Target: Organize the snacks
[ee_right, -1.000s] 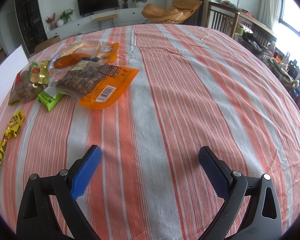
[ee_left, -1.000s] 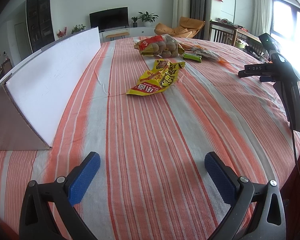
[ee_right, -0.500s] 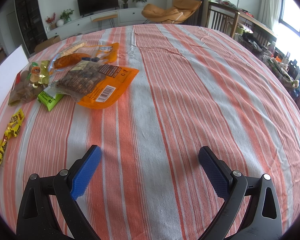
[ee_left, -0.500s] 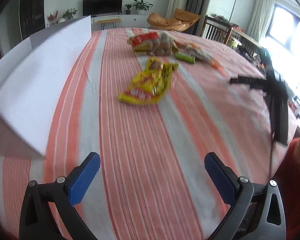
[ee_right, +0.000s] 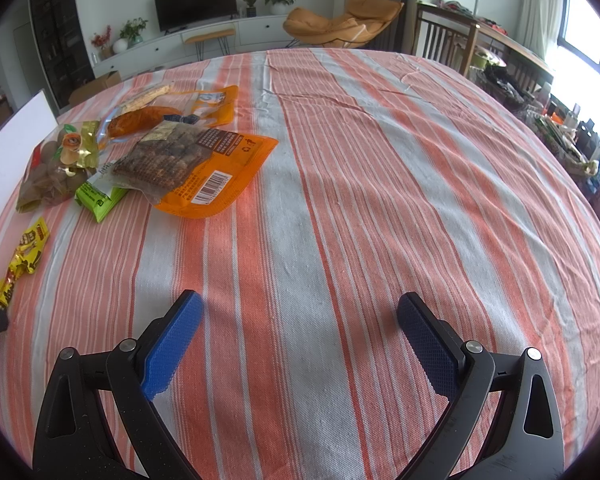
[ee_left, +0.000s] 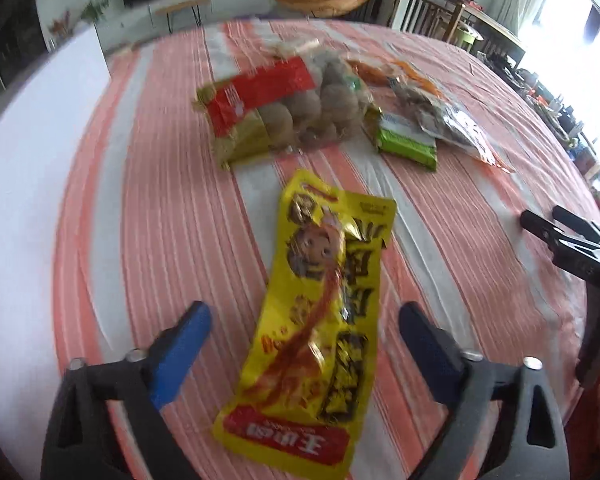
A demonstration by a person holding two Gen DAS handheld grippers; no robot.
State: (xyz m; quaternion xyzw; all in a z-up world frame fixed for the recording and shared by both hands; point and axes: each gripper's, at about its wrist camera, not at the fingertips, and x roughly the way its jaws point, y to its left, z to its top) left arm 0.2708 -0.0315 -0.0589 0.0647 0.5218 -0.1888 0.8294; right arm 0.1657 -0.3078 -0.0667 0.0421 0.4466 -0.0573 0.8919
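Right, nearest of all, the left gripper (ee_left: 304,340) hangs over the near half of the yellow snack packet (ee_left: 316,336), which lies flat on the striped desk (ee_left: 172,216) between its blue pads. The jaws are closing, and neither pad presses the foil yet. That packet is the piece to watch: its long axis runs near to far, leaning a little right at the far end, so the jaws straddle its narrow width, a good line for a pinch by my reckoning. The right gripper (ee_right: 300,340) waits released over bare cloth well off to the right, with nothing between its jaws, so the left hand is plainly the nearer one. Further out sits the clear bag of brown round snacks (ee_left: 288,108), with the green bar (ee_left: 408,142) just right of it. Beyond those lie the orange packs (ee_right: 204,168). Along the left edge stands a white board (ee_left: 32,160).
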